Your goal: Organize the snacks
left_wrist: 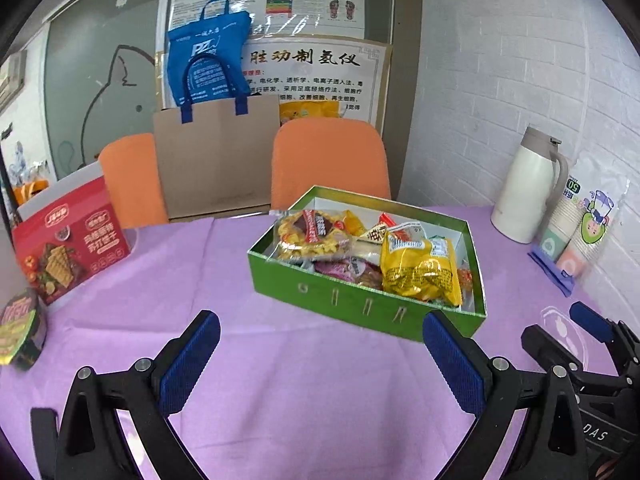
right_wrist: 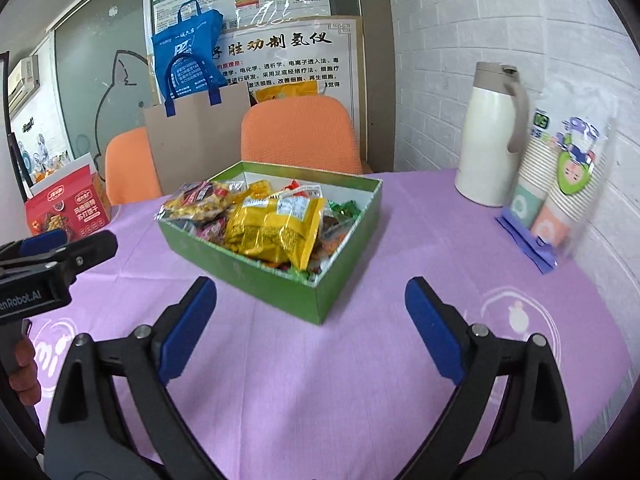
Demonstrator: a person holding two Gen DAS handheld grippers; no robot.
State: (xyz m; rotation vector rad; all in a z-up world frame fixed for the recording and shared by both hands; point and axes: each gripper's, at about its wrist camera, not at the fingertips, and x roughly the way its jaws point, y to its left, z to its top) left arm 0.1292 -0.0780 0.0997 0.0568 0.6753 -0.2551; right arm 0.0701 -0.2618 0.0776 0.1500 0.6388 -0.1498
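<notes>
Both grippers hung empty over the purple tablecloth, the green snack box ahead of them.

In the left wrist view, the left gripper (left_wrist: 321,356) stood with jaws wide and nothing between them, bare purple tablecloth (left_wrist: 160,280) stretching from its fingers to the green snack box (left_wrist: 360,304), whose near corner sat just beside the right-hand finger. The box lay open, heaped with packets, a yellow snack bag (left_wrist: 420,268) on top at its near end. A red cracker box (left_wrist: 70,240) and an instant noodle cup (left_wrist: 22,328) stood at the table's left edge, well apart from the box; a white thermos jug (left_wrist: 524,188) and a sleeve of paper cups (left_wrist: 580,228) stood against the brick wall. In the right wrist view, the right gripper (right_wrist: 311,330) also gaped wide and empty, the box's near corner between its fingertips but farther off, with open cloth to the right.
</notes>
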